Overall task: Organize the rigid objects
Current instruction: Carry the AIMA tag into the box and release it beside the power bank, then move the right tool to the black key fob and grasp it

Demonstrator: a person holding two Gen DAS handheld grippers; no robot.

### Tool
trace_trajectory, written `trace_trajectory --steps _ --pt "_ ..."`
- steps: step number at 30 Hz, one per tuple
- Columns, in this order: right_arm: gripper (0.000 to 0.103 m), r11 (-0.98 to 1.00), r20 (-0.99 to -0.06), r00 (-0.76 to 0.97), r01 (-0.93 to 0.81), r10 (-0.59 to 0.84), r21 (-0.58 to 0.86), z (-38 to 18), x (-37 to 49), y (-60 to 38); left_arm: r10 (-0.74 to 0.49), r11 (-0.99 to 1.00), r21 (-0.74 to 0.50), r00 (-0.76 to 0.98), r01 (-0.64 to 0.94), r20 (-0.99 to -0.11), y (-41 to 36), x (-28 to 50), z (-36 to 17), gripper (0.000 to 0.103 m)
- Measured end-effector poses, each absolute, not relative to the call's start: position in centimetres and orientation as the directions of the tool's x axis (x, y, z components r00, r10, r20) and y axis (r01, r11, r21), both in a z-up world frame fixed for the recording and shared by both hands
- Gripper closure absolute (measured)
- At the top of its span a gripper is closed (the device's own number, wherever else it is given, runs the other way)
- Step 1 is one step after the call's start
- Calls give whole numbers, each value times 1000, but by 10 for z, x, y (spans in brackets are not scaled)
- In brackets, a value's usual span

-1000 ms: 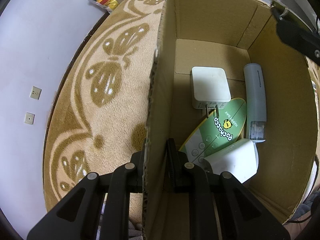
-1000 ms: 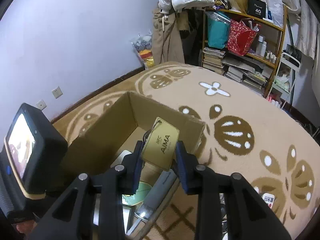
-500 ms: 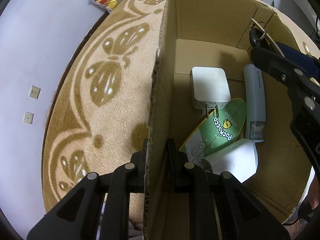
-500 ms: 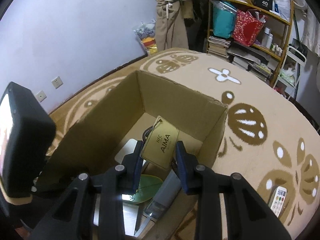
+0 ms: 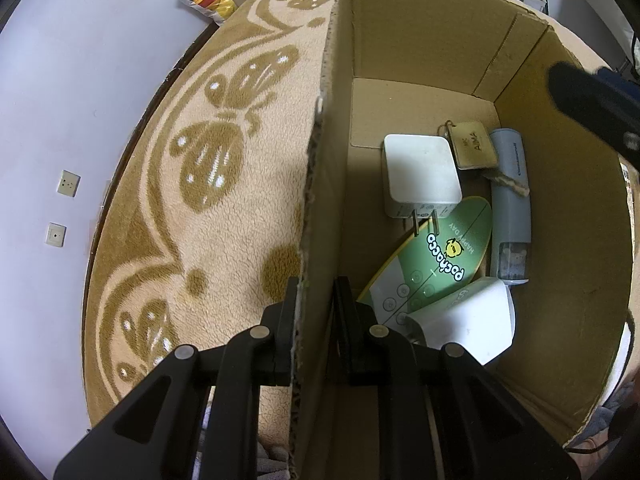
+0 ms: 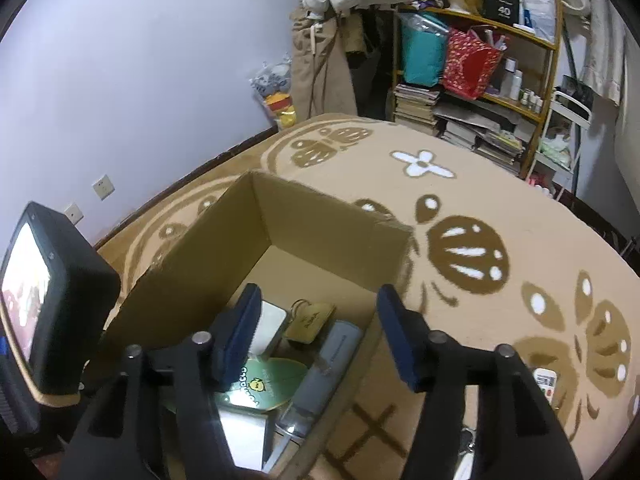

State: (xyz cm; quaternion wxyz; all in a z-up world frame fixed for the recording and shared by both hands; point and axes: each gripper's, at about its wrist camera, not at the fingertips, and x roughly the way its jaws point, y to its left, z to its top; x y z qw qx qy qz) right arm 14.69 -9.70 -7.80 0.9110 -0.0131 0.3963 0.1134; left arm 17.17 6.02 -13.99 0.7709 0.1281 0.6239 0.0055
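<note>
Tan rug w/ brown butterfly pattern (image 6: 500, 208) on floor. Lilac wall w/ two outlets (image 5: 68, 183). Wooden shelf (image 6: 520, 76) at back: teal bag (image 6: 422, 52), red bag (image 6: 470, 66), book stacks (image 6: 416, 106). Plush toys (image 6: 276, 92) in corner.

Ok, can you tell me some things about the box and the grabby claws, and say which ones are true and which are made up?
1. The left gripper pinches the wall of the cardboard box. True.
2. The right gripper is squeezing the tan key tag. False: its jaws are wide apart with nothing between them, and the tag lies in the box.
3. The key tag rests partly on the white charger. True.
4. The green card lies out on the rug. False: it is inside the box.
5. The grey tube stands upright. False: it lies flat.
</note>
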Motion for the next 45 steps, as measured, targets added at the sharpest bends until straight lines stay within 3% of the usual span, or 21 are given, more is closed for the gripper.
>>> trace_trajectory --steps 1,5,21,36,45 --pt "23 977 -716 673 -203 186 63 -75 144 -101 170 967 206 222 152 -960 60 172 -140 87" --pt "17 984 -702 694 -166 161 63 -70 138 -115 174 965 211 223 154 -959 59 172 -142 87" --pt "17 996 -749 657 -32 87 87 -93 129 -173 180 963 217 224 156 -958 58 171 -142 87" --pt "17 976 -816 563 70 133 207 -141 122 -223 179 964 217 225 156 -958 59 170 -141 87" --pt "19 976 -845 517 80 134 203 -167 123 -223 177 964 215 224 156 -958 59 170 -140 87"
